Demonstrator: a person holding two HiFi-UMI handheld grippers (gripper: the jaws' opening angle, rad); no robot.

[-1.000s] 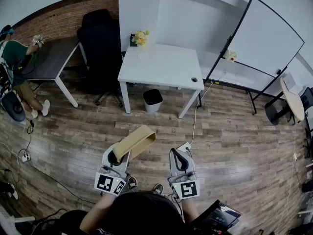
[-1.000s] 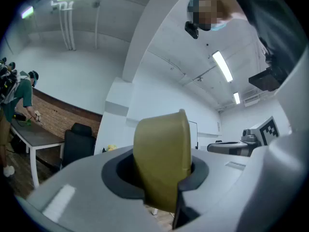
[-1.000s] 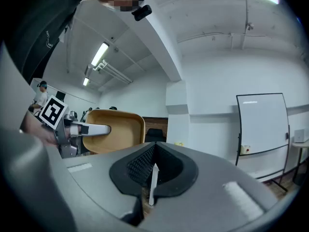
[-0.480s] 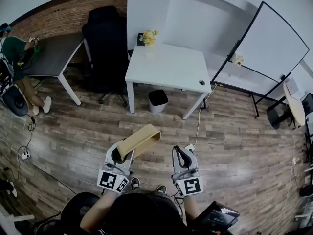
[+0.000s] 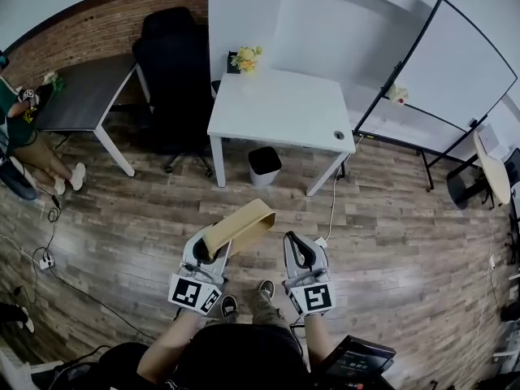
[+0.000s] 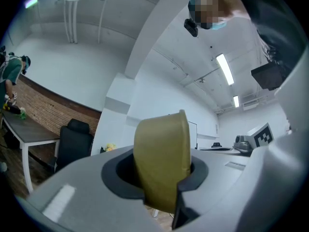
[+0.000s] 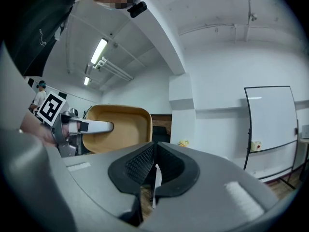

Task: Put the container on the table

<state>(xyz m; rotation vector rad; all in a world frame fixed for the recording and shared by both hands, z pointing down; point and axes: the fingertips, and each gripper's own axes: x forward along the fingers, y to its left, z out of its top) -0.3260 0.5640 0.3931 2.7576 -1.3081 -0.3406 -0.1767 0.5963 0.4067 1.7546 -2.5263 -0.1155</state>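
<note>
A tan, shallow container [image 5: 240,227] is held on edge above the wood floor, with my left gripper [image 5: 213,254] shut on its near rim. In the left gripper view the container [image 6: 161,163] stands upright between the jaws and fills the middle. My right gripper [image 5: 302,254] hangs beside it to the right, shut and holding nothing. In the right gripper view the jaws [image 7: 153,170] meet, and the container [image 7: 120,129] shows at the left. The white table [image 5: 280,108] stands ahead, well beyond both grippers.
A black office chair [image 5: 171,63] stands left of the table and a small bin [image 5: 263,166] beneath it. Flowers [image 5: 246,58] sit at the table's back corner. A whiteboard [image 5: 455,71] leans at right. A dark desk [image 5: 77,96] and a seated person [image 5: 16,128] are at far left.
Both grippers and the held container have moved forward over the floor toward the white table. The grip on the container is unchanged.
</note>
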